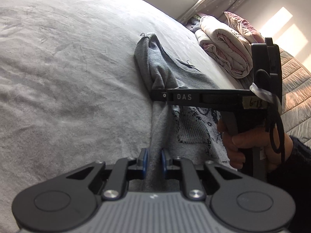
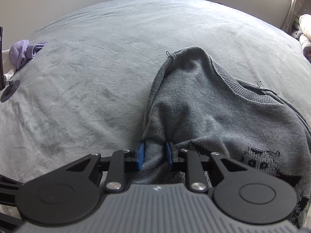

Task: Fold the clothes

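Grey sweater (image 2: 204, 114) on the bed (image 2: 97, 58) is pinched by left gripper (image 1: 154, 162) and right gripper (image 2: 154, 156).

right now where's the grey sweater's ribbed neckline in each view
Left wrist: the ribbed neckline lies right of centre, above the right gripper's bar, on the grey sweater.
Right wrist: the neckline is right of centre, curving down to the right.
Shared landmark: the sweater's peaked fold with a loose thread.
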Available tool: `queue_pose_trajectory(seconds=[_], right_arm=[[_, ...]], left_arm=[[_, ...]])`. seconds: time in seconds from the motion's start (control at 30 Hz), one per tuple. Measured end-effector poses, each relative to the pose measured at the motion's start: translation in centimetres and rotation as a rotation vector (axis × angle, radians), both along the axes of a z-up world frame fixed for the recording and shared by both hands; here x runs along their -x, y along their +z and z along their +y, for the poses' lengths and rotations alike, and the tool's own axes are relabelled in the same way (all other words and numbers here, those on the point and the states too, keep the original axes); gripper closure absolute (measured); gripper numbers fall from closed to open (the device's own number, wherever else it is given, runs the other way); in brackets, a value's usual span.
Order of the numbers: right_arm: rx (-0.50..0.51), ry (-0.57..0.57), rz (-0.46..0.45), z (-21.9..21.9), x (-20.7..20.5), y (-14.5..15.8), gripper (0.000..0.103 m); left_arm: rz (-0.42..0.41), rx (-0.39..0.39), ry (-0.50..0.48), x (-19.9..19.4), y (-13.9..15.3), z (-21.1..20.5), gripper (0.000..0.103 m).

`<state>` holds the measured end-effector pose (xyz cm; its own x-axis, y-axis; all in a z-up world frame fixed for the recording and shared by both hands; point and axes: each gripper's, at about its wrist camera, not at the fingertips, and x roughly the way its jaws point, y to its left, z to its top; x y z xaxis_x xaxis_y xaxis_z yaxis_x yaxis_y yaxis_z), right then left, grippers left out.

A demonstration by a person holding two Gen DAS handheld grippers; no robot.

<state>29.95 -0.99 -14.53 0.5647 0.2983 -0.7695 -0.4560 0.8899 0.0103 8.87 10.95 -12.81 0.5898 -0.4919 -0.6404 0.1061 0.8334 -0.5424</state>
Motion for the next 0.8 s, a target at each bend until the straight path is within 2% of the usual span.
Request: queue_pose_trajectory(seconds=[0.13,0.3,0.4,0.67,0.8], right_arm=[[-0.036,-0.016,-0.005,-0.8,0.4,0.8,0.089],[-0.207,-0.078,-0.004,-4.4,1.1,2.9,0.093],[-0.269,-0.128,-0.006,-7.1,1.5,3.7,0.093],[-0.315,-0.254,0.002,-13.2,2.4,3.2,0.093],[-0.321,-0.303,0.042,-15.2,2.6,1.5,0.093]], left_arm=[[0.011,-0.003,0.002,-0.1,0.1,0.4,0.088],[0.018,-0.014,0.005,-0.4,0.6,0.6,0.088],[0.018,-0.006,0.000,-0.4,0.9,0.6,0.088],[0.041,-0.008,0.012,-1.6,1.3,0.6,0.087],[0.054,-0.020,0.031,-3.9,1.6,0.4,0.077]])
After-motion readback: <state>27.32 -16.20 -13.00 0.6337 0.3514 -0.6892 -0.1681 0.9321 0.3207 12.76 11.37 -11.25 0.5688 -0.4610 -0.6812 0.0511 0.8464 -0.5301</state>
